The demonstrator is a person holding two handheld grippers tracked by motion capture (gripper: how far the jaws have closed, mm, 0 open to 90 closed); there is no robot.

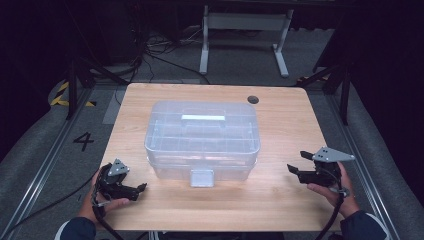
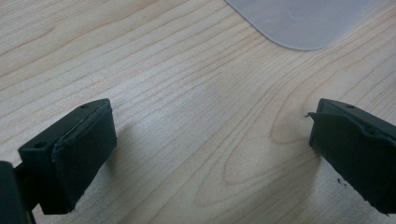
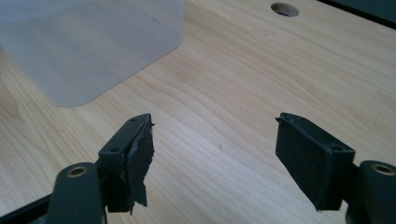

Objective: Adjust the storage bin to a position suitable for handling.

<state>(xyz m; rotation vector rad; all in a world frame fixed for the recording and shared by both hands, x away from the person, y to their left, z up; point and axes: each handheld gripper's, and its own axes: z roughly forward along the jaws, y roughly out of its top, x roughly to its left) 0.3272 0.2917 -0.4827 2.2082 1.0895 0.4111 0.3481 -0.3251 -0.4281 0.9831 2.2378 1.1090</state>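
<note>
High view: clear ribbed plastic box [image 1: 202,137], grained wooden table [image 1: 280,190].

The big see-through plastic box [image 1: 202,136] looks smooth, a bit cloudy and shiny on its lid. The light wooden table [image 1: 280,195] has wavy grain lines and a dull, smooth top. The grippers' black pads [image 3: 140,158] look matt, with ragged edges.

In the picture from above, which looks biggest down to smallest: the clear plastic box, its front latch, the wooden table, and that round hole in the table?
1. Wooden table
2. Clear plastic box
3. Front latch
4. Round hole, though it lies farthest from the camera, so it may look smaller than it is.
</note>
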